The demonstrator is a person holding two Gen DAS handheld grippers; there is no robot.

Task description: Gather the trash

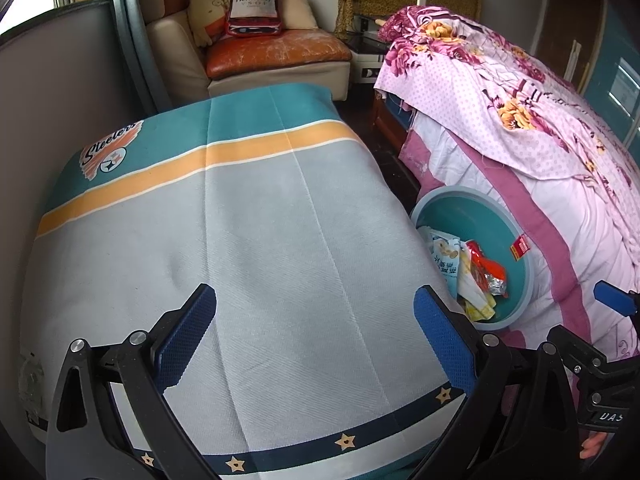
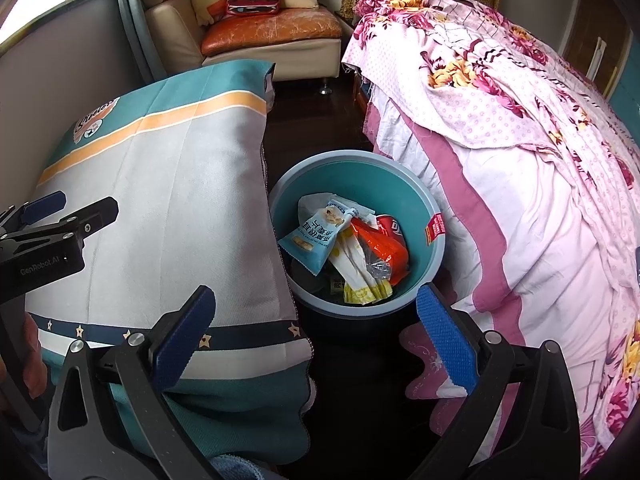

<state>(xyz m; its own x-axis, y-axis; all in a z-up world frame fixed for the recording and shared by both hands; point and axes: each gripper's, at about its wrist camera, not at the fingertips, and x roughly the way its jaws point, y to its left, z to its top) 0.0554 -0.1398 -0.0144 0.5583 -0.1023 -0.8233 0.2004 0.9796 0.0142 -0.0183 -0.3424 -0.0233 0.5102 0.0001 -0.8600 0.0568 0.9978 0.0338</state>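
A round teal bin (image 2: 400,196) (image 1: 452,208) stands on the dark floor between a cloth-covered surface and a bed. Inside lie several wrappers: a light blue snack pouch (image 2: 310,242) (image 1: 444,256), an orange-red packet (image 2: 380,250) (image 1: 486,268) and yellow-white sachets (image 2: 360,276). My right gripper (image 2: 316,334) hangs open just in front of the bin, nothing between its fingers. My left gripper (image 1: 316,330) is open above the grey cloth, holding nothing. Each gripper shows at the edge of the other's view.
A grey, teal and orange cloth (image 1: 248,220) with a Steelers logo covers the surface on the left. The bed with pink floral bedding (image 2: 540,184) fills the right. A worn armchair (image 2: 272,30) with cushions stands at the back. Dark floor (image 2: 312,120) runs between.
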